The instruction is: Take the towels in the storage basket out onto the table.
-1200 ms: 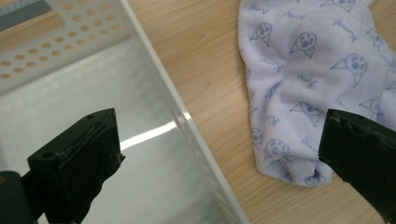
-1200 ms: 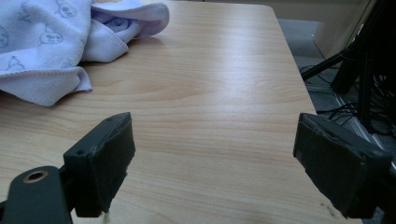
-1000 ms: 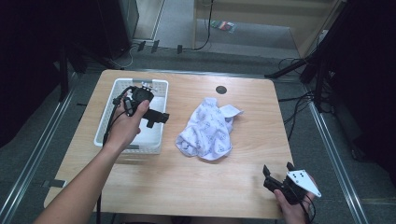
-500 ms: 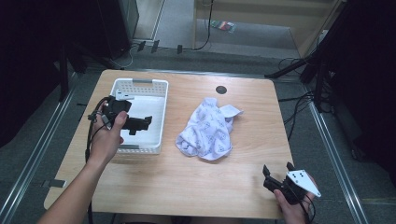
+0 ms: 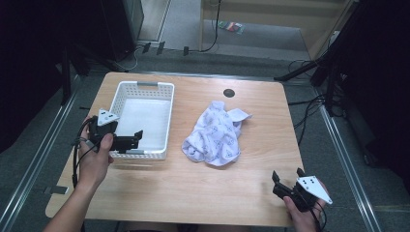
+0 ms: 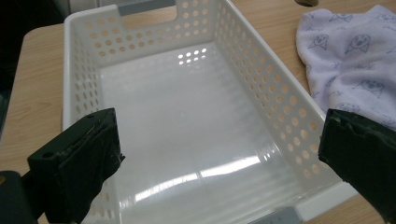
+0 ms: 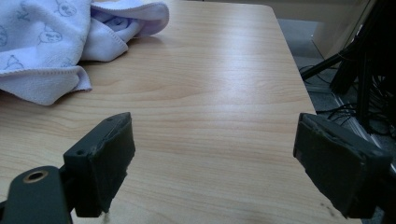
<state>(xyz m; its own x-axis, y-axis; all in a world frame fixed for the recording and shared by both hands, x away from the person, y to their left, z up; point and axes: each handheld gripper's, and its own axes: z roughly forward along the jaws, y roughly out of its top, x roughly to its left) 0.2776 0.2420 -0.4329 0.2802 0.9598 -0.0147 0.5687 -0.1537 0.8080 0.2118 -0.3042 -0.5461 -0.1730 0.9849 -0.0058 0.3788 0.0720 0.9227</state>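
Crumpled printed cloth (image 5: 212, 135) sits mid-frame btwn both grippers, just right of white basket (image 5: 164, 118); left gripper (image 5: 137, 138), lower left, is nearer than right gripper (image 5: 286, 177), both w/ jaws wide open, empty

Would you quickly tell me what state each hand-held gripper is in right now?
Left hand-held gripper: open, holding nothing, over the near end of the white basket.
Right hand-held gripper: open, holding nothing, above the bare table.
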